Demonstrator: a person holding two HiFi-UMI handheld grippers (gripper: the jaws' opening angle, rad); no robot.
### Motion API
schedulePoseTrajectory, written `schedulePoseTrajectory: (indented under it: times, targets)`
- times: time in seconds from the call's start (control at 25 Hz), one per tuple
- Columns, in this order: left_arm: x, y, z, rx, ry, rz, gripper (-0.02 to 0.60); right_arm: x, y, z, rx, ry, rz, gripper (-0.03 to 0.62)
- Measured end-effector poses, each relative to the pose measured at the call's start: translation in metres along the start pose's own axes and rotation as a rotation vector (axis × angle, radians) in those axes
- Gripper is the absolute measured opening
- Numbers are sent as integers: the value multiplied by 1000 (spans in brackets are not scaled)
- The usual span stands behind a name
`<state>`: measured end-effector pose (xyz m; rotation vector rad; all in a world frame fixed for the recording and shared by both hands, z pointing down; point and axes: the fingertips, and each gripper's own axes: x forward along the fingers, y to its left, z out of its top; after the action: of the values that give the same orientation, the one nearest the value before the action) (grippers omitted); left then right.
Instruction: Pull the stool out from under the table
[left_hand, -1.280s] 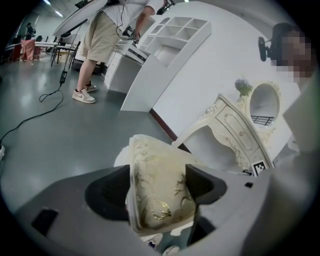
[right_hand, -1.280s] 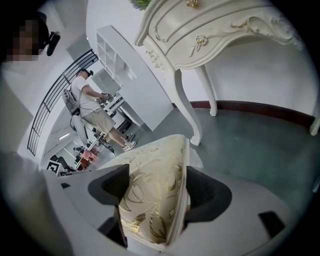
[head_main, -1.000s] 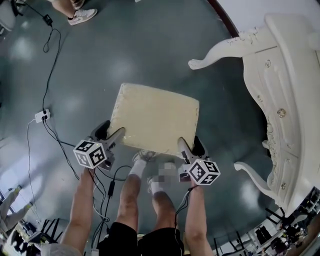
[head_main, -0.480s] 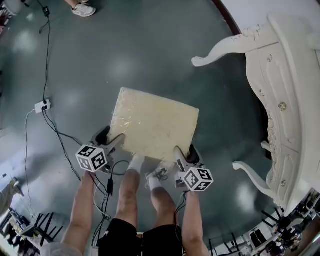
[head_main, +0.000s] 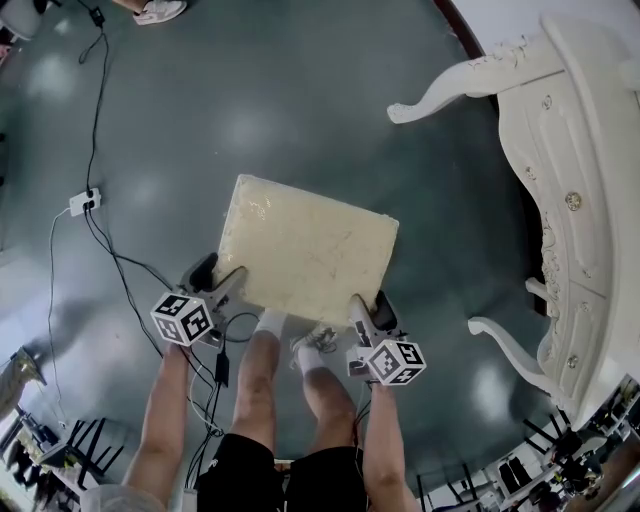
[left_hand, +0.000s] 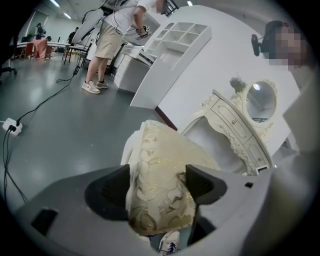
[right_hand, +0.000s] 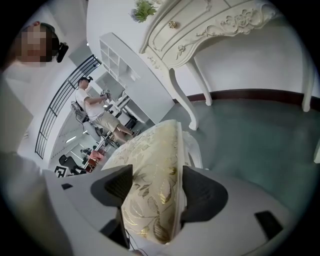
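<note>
The stool (head_main: 305, 250) stands on the grey floor (head_main: 250, 100), fully clear of the white carved bench (head_main: 570, 200) and well apart from its curved legs. Its cream cushion with a gold leaf pattern faces up, one corner turned towards the person's feet.

The left gripper (head_main: 222, 275) is clamped on the near left corner of the cushion. Its own view shows the padded edge filling the gap, with both dark pads pressed against the fabric and the jaws standing wide. The right gripper (head_main: 370, 308) holds the near right corner the same way. Its jaws have just been closing, and the cushion's edge sits between them, touched by both pads.

The drawers in the bench front are shut. A white shelf unit (left_hand: 175, 42) with open compartments stands by the wall; what is in them cannot be told. A power strip (head_main: 83, 201) with cables lies on the floor to the left.
</note>
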<state>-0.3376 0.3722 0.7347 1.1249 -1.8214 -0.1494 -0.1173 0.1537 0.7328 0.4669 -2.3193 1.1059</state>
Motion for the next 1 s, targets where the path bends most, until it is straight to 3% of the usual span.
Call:
schedulePoseTrajectory:
  times: [0.44, 0.68, 1.0]
  targets:
    - [-12, 10, -29, -42, -17, -5, 348, -12, -4, -30, 31, 7, 28, 324]
    - [-18, 15, -43, -81, -3, -4, 348, -19, -5, -45, 30, 76, 50, 314]
    - [-14, 18, -48, -98, 17, 3, 350, -16, -9, -50, 11, 85, 17, 313]
